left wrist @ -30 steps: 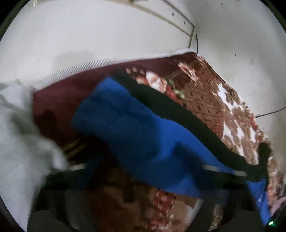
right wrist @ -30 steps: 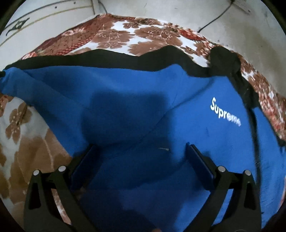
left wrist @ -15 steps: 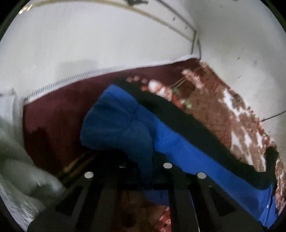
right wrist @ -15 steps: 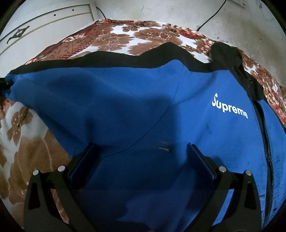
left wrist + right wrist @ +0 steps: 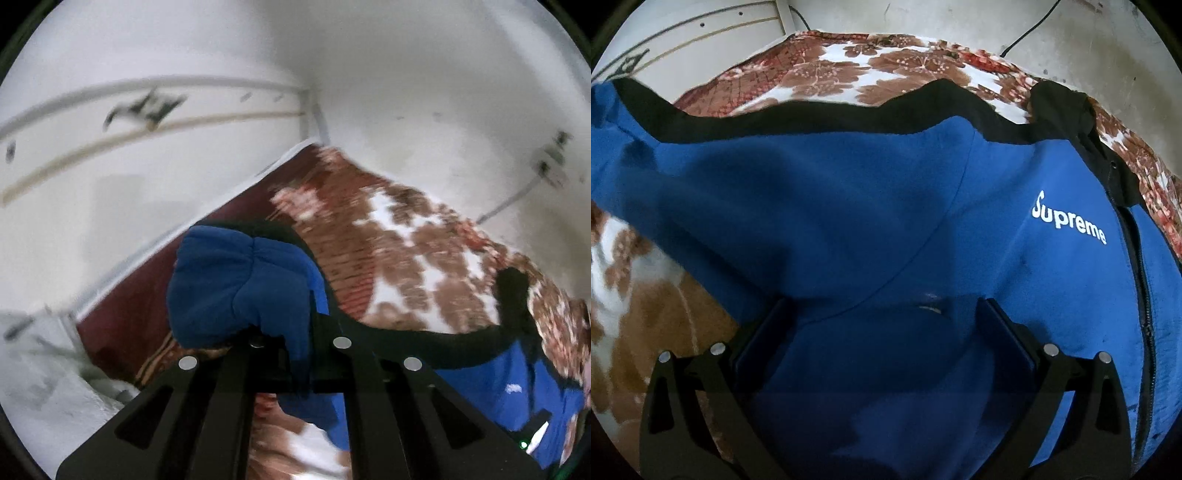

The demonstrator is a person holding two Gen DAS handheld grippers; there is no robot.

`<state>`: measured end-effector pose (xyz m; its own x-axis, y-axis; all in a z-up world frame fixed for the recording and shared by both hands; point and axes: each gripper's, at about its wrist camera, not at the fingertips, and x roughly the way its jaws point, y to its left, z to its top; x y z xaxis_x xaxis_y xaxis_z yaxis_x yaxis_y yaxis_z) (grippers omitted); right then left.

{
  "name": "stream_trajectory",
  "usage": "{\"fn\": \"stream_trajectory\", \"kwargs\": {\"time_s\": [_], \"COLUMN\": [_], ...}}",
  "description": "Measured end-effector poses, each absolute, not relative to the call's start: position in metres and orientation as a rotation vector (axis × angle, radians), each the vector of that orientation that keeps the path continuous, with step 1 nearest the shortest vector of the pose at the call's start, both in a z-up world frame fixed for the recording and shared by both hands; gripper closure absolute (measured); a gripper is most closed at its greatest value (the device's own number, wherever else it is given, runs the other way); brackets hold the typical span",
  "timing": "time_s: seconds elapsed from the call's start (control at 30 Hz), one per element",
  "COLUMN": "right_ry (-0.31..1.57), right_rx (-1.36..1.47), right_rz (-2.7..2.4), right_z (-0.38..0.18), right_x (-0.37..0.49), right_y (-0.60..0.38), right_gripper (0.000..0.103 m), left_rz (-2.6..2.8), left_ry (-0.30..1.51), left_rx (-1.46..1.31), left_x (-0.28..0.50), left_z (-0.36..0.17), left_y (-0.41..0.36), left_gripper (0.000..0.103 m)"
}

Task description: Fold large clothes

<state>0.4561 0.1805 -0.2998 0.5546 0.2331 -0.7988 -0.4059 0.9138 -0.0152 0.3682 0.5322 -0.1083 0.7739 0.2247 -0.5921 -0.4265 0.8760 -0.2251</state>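
Observation:
A blue fleece jacket (image 5: 849, 206) with black trim, a zip and a white "Supreme" logo (image 5: 1069, 221) lies spread on a floral bedspread (image 5: 871, 70). My right gripper (image 5: 884, 325) is open, its fingers wide apart just above the jacket's body. My left gripper (image 5: 295, 347) is shut on the blue sleeve end (image 5: 236, 280), which bunches up in front of its fingers and is lifted off the bed. The rest of the jacket (image 5: 480, 384) trails away to the right.
The brown, white and maroon bedspread (image 5: 406, 258) fills the bed up to white walls (image 5: 406, 74) on two sides. A white cloth (image 5: 44, 369) lies at the left edge. A cable (image 5: 1027, 29) runs down the far wall.
My left gripper closed on the sleeve end and has raised it, the view tilting up toward the wall. My right gripper has stayed open over the jacket, shifting slightly forward.

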Motion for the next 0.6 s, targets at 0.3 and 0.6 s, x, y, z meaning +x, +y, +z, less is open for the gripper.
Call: {"fn": "stream_trajectory", "kwargs": {"time_s": [0.3,0.6], "right_ry": [0.983,1.002], "right_rx": [-0.065,-0.106], "right_rz": [0.379,0.415], "right_z": [-0.269,-0.249], "right_x": [0.44,0.447], "right_y": [0.139,0.104], "right_gripper": [0.004,0.005], "left_rz": [0.189,0.017], "left_ry": [0.492,0.551], "left_rx": [-0.097,0.003], "left_x": [0.407,0.48], "left_z": [0.017,0.07], "left_y": [0.369,0.208], "left_gripper": [0.099,0.099]}}
